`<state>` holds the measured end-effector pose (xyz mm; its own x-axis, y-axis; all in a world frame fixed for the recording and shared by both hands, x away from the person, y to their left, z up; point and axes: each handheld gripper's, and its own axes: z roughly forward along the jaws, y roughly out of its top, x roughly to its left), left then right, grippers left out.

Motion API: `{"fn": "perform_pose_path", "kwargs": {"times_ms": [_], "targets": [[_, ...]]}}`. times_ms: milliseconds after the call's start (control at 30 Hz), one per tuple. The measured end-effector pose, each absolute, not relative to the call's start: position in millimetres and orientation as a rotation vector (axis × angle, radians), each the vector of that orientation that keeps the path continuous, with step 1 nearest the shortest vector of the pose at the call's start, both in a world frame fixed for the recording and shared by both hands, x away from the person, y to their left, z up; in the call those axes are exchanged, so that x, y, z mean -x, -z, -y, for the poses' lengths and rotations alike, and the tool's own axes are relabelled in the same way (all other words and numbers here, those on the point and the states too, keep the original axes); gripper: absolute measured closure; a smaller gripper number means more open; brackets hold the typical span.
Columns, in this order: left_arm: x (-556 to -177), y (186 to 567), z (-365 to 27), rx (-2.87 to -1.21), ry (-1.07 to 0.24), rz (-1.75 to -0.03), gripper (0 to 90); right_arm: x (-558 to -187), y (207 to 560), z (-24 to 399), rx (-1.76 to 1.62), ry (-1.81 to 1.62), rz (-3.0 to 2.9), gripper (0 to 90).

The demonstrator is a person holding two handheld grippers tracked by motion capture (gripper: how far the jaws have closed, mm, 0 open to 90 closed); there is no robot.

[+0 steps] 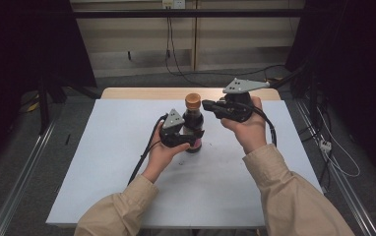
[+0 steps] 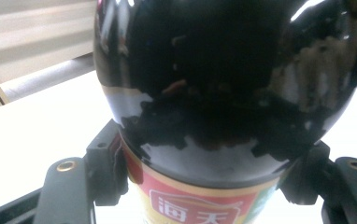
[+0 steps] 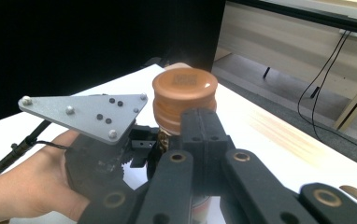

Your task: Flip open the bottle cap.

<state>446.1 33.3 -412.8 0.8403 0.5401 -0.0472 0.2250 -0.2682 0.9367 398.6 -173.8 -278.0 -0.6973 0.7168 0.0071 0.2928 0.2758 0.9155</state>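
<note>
Your left gripper point(image 1: 185, 138) clamps the bottle point(image 1: 193, 125) upright on the bench point(image 1: 102, 162), so holding is done. Your right gripper point(image 1: 209, 105), jaws shut and empty, sits beside the cap point(image 1: 193, 100); unscrewing looks still ahead.

Both forearms wear loose beige long sleeves point(image 1: 127, 201) with folded cuffs. The left gripper point(image 1: 196, 137) is a matte black plastic body carrying a grey three-cornered plate point(image 3: 85, 114) on top, dotted with silver screws and small black holes, and a black cable point(image 1: 144, 155) trails from its rear. The right gripper point(image 3: 202, 126) has the same black build, with brass-ringed pivots point(image 3: 239, 156) along its jaw links.
</note>
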Motion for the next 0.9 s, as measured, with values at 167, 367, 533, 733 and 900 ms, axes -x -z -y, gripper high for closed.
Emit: {"fn": "perform_pose_path", "kwargs": {"times_ms": [167, 367, 533, 733, 900], "targets": [[-446.2, 412.9, -33.4, -1.848, -0.333, -0.584, 30.8, -399.1, 283.0, 175.4, -0.928, -1.404, -2.146, 90.0], [-446.0, 412.9, -33.3, -1.848, -0.334, -0.583, 30.8, -399.3, 288.0, 175.1, -0.934, -1.415, -2.155, 90.0], [-446.1, 412.9, -33.5, -1.851, -0.334, -0.578, 30.7, -400.2, 287.3, 171.4, -0.930, -1.416, -2.167, 90.0], [-446.3, 413.1, -33.8, -1.847, -0.326, -0.582, 30.7, -402.4, 284.6, 168.2, -0.935, -1.404, -2.170, 90.0], [-446.1, 413.1, -33.5, -1.848, -0.334, -0.582, 30.8, -403.2, 281.8, 167.4, -0.926, -1.409, -2.168, 90.0]]}}
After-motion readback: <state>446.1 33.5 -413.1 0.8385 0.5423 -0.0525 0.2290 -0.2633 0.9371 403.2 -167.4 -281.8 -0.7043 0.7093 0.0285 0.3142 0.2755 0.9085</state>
